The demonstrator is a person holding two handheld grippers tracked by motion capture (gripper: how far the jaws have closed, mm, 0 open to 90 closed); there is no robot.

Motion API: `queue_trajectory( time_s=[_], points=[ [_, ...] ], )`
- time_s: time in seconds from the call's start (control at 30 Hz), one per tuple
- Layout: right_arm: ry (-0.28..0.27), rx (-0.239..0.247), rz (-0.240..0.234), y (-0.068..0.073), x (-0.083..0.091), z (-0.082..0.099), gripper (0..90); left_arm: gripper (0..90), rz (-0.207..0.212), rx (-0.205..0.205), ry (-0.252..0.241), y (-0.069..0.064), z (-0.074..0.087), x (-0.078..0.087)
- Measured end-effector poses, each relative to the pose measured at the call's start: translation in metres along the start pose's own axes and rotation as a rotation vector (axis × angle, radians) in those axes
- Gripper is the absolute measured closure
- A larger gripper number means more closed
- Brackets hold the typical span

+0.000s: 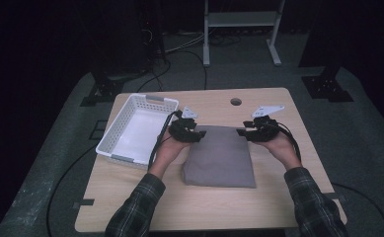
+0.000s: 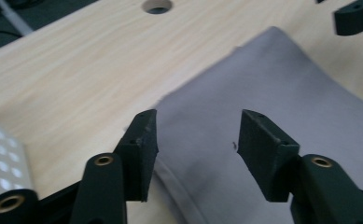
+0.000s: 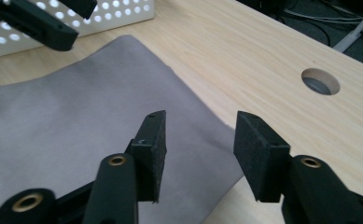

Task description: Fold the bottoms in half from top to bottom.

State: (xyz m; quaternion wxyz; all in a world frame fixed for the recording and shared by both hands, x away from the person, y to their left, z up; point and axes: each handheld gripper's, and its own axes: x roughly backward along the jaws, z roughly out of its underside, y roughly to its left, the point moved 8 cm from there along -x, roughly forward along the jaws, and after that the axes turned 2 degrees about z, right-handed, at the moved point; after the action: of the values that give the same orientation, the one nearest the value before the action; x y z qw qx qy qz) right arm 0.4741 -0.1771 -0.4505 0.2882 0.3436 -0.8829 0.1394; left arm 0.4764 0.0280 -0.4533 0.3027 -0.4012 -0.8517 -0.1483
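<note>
Sleeves: two plaid sleeves come in from the near edge of the table [image 1: 130, 197], one on each side of the cloth.
Cloth: a grey folded cloth [image 1: 221, 155] lies flat near the middle of the table, its far edge between the two grippers and its near edge towards the person.
Left hand: the left hand [image 1: 171, 148] rests at the far left corner of the cloth, just beside the basket.
Left gripper: the left gripper [image 2: 195, 140] sits low over that corner; its jaws stand spread with a clear gap, the cloth under and between them, neither pad pressing on it.
Right hand: the right hand [image 1: 281, 145] sits at the far right corner of the cloth.
Right gripper: the right gripper [image 3: 200, 140] has its jaws spread too; one pad hangs over the cloth, the other over bare wood, with the cloth's edge running between them and nothing pinched.
Basket: a white basket [image 1: 111, 136] with rows of holes in its walls stands on the left part of the table, close to the cloth; its inside is bare white.
Hole: a round hole [image 1: 236, 101] goes through the table top beyond the cloth, near the far edge.
Frame: a pale metal frame [image 1: 241, 19] stands on the floor behind the table, with cables around it.
Writing: no brand, label or lettering can be read on anything here.
</note>
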Motion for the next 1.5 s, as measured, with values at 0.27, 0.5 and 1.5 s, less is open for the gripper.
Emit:
queue_trajectory(
  time_s=[0.27,0.5,1.5],
  points=[
    [0.018,0.014,-0.041,0.026,0.008,0.018,40.5,34.9,0.065,0.005,0.001,-0.025,0.013,0.015],
    [0.019,-0.001,-0.097,0.048,0.01,0.028,30.4,28.0,0.083,-0.01,0.009,-0.042,0.032,0.022],
    [0.054,0.015,-0.092,0.085,-0.027,0.033,9.1,0.0,0.084,-0.046,0.082,-0.076,0.135,0.078]
  ],
)
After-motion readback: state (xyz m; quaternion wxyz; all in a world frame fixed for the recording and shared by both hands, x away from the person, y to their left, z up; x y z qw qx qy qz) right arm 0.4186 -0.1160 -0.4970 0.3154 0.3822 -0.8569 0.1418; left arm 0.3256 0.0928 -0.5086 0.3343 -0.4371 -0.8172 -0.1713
